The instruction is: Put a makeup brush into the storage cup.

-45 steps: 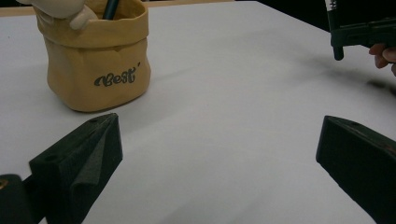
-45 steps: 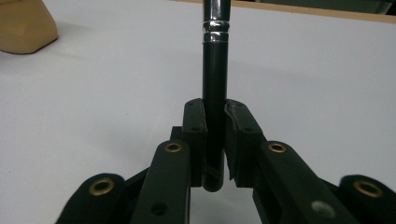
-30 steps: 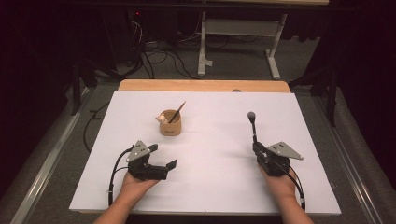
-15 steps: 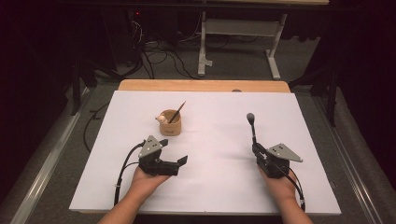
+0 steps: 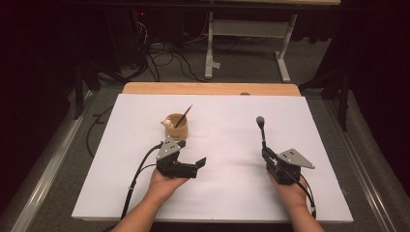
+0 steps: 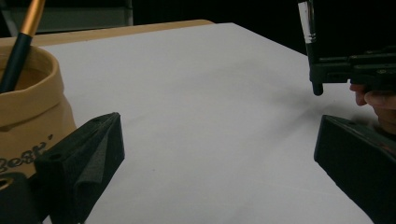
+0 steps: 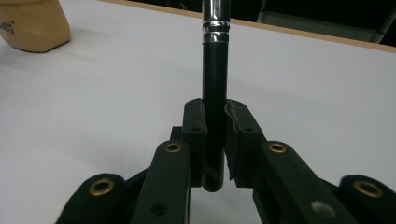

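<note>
1. The right gripper is clamped on the black handle of a makeup brush; in the right gripper view its two pads press the handle from both sides, just below the silver ferrule.
2. The brush stands up and away from that gripper, its dark head at the far end, above the white table sheet.
3. The left gripper has its jaws spread wide with nothing between them; in the left gripper view bare white sheet lies in the gap.
4. A tan cup sits just beyond the left gripper, close to its left jaw in the left gripper view, apart from the pads.
5. In the cup leans a second brush with a dark handle and gold band, beside a small pale figure.
6. From the left gripper, the right gripper and its held brush are well off to the side, across open sheet.
</note>
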